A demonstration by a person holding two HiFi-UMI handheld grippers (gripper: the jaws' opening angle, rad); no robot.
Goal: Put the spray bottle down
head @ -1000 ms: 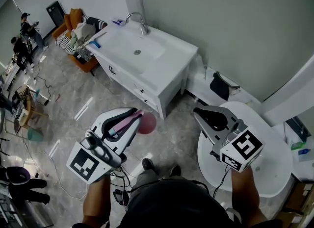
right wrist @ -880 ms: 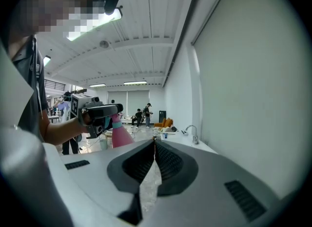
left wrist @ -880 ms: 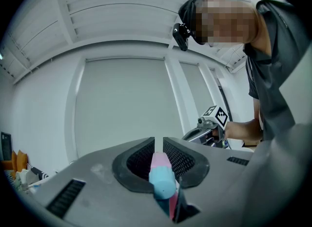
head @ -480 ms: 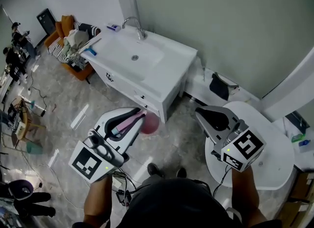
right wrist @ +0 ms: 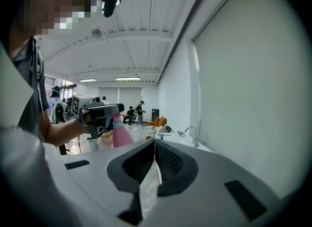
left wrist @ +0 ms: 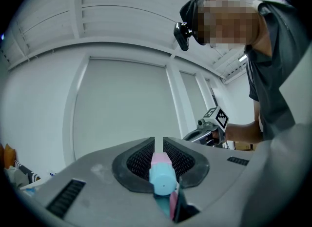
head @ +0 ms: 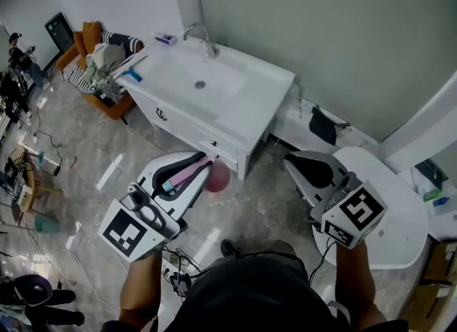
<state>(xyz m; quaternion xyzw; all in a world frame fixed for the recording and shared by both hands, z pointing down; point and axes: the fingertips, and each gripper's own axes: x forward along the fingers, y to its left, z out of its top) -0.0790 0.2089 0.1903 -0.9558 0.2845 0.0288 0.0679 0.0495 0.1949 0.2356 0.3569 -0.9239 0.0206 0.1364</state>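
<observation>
Left tool (head: 202,167): jaws clamped on the spray bottle (head: 216,178), only a thin slit left at the tips. In the left gripper view the bottle's pink and pale blue head sits right between the ribbed pads. In the head view the round pink body hangs off the jaw tips. The bottle is in the air over the grey floor (head: 93,152), just in front of the near corner of the white sink cabinet (head: 243,127), touching neither.

Right tool (head: 288,162): jaws fully together and nothing in them. The right gripper view shows the 2 pads meeting on 1 seam. It is held out over the floor, between the cabinet and the round white bench (head: 400,216). Its marker cube overlaps the bench's near edge in the head view.

Both tools are at about the same height, well apart, each held in 1 of the person's hands. From the right gripper view the left tool is seen side-on, with the pink bottle hanging beneath it.

Surroundings: faucet (head: 201,33) at the back of the cabinet top, and an orange chair (head: 89,43) piled with cloth off to the left of it.
</observation>
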